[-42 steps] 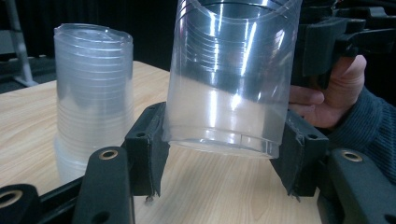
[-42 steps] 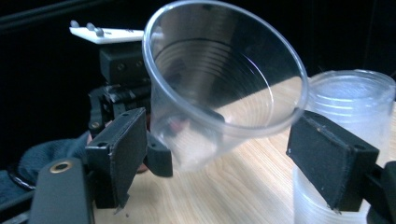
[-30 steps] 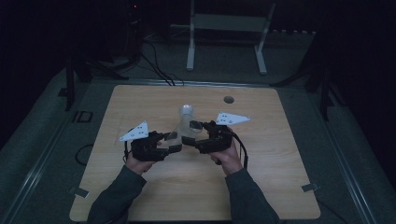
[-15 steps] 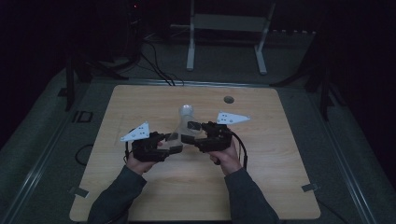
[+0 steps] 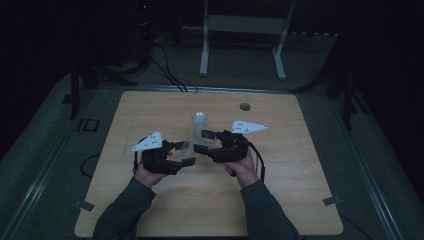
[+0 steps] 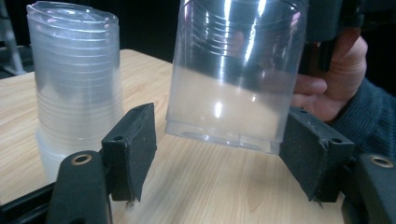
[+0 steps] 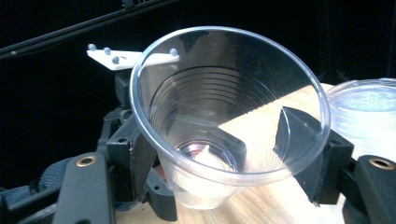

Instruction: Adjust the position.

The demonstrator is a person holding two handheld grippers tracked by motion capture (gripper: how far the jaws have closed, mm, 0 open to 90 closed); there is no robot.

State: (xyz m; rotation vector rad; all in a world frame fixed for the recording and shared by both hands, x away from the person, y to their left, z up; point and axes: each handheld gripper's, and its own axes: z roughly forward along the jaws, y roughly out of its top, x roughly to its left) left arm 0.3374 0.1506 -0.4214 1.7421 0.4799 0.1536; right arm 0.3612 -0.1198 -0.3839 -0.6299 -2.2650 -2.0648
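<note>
- Nearest in the high view, two sleeved forearms come up from 6 o'clock onto the wooden table (image 5: pixel 280 200), each hand holding a gripper.
- The left gripper (image 5: pixel 181 147) sits at about 7 o'clock of the table's middle. In the left gripper view its jaws stand spread, the single clear cup (image 6: pixel 238 74) hanging between them with its base just above the wood; whether the right-hand pad touches the cup's lower edge cannot be told.
- The right gripper (image 5: pixel 206 141) sits at about 5 o'clock of the table's middle and points towards the left one, their tips close together. In the right gripper view its jaws pinch the single clear cup near the rim, one pad outside the wall at 9 o'clock and the other seen through the plastic at 3 o'clock; the cup tilts with its mouth towards the camera.
- A hand (image 6: pixel 327 79) grips the right gripper just behind the cup, at 3 o'clock in the left gripper view.
- Farther off stands the stack of clear cups (image 6: pixel 74 88), upright on the table, just beyond the grippers at 12 o'clock from them.
- Beyond that, a round dark hole (image 5: pixel 244 106) lies near the table's far edge.
- Past the table, a white stand (image 5: pixel 240 35) and cables (image 5: pixel 165 70) sit on the dark floor.
</note>
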